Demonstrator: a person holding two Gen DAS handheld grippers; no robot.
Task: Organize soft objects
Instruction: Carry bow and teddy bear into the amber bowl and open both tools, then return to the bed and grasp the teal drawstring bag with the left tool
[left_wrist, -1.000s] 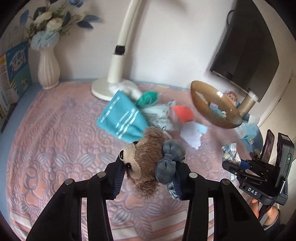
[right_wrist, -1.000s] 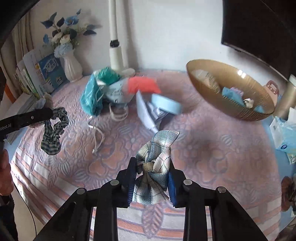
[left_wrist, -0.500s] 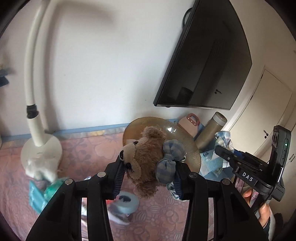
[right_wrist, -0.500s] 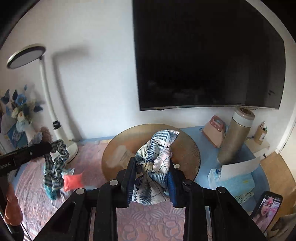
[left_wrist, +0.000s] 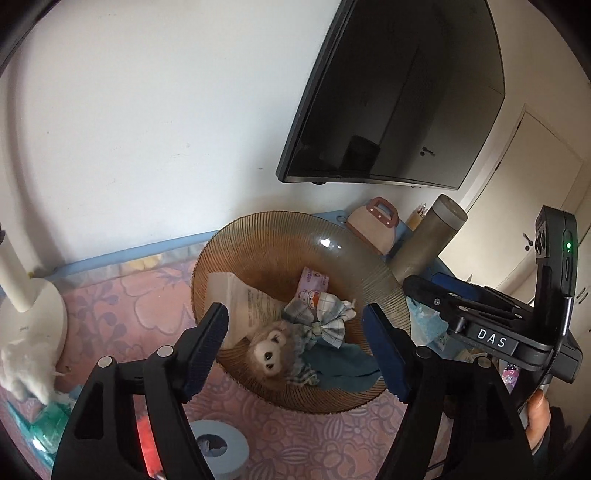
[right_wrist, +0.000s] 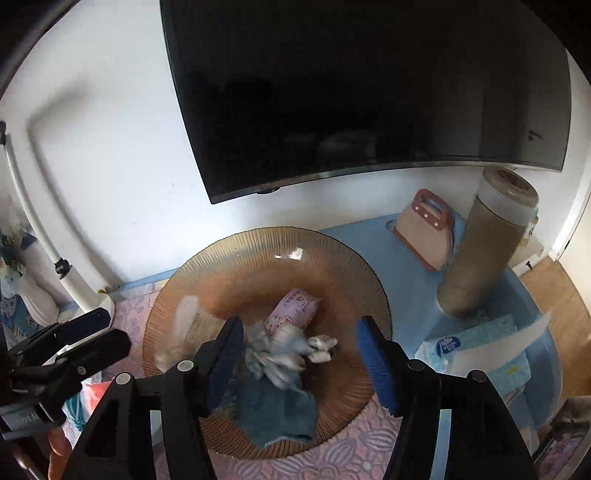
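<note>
A ribbed amber glass bowl stands on the pink patterned cloth by the wall. In it lie a brown plush bear head, a plaid bow scrunchie, a blue cloth, a pink tissue pack and a white packet. My left gripper is open and empty above the bowl's near side. My right gripper is open and empty over the bowl; it also shows at right in the left wrist view.
A white lamp base stands at left. A tape roll, a red item and teal cloth lie on the cloth. A tall flask, a small pink bag and tissue packs stand right of the bowl. A TV hangs above.
Both grippers swung from the pile to over the bowl and opened. The bear head and the plaid scrunchie dropped from the fingers into the bowl.
</note>
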